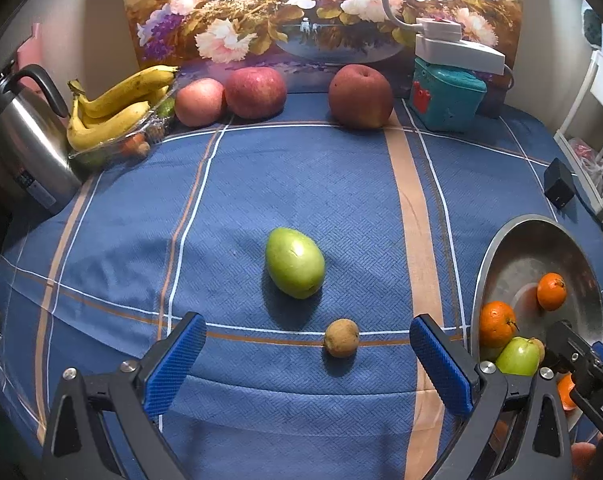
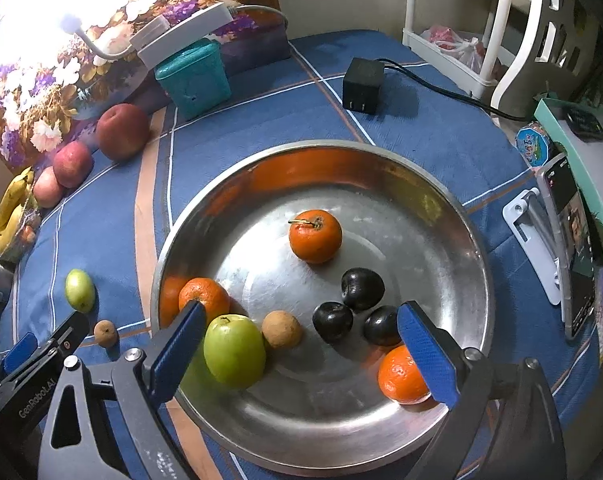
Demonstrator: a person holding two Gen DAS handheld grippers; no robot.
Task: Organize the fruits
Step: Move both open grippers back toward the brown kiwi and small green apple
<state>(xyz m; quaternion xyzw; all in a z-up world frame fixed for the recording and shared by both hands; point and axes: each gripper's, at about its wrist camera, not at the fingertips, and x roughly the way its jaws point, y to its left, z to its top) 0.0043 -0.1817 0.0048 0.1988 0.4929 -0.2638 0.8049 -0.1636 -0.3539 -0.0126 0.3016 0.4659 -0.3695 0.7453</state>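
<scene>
The right gripper (image 2: pixel 301 344) hangs over the bowl (image 2: pixel 453 200) with its jaws spread wide and nothing between the pads; the fruit below them lies loose in the bowl: a green fruit (image 2: pixel 234 350), a brown one (image 2: pixel 281 329), three dark plums (image 2: pixel 361 289) and three oranges (image 2: pixel 315 236). The left gripper (image 1: pixel 307 354) is spread too, empty, pointing down at the cloth (image 1: pixel 341 184), where a green fruit (image 1: pixel 295 263) and a small brown fruit (image 1: pixel 341 338) wait, the brown one nearest its tips.

The drop looks finished, so the step in hand is likely the next pick. To do it well, centre the left jaws on the brown fruit, come straight down and close gently (it is round and may roll away from one pad). Lift the right gripper clear first, since the two tools sit near each other at the bowl's left rim.

The cloth around both loose fruits is open. The bowl's rim is raised; carry fruit over it, not into it. Apples (image 1: pixel 253 92) and bananas (image 1: pixel 117 108) stand well apart at the back.
</scene>
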